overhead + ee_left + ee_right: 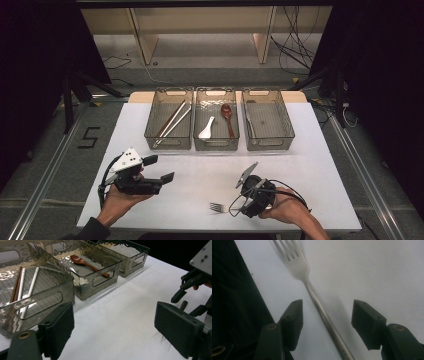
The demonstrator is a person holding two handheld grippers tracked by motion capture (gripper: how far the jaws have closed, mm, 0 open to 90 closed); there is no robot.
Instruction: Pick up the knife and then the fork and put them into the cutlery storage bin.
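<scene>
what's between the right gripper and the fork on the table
Nothing visible. The right gripper has its jaws open on either side of the fork handle, which lies on the bare white table.

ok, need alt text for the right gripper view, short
A silver metal fork lies on a white table, its handle running between the open black tongs of the right gripper without touching either jaw. The tines point away toward the top of the picture, and dark floor shows past the table's edge on the left.
</scene>
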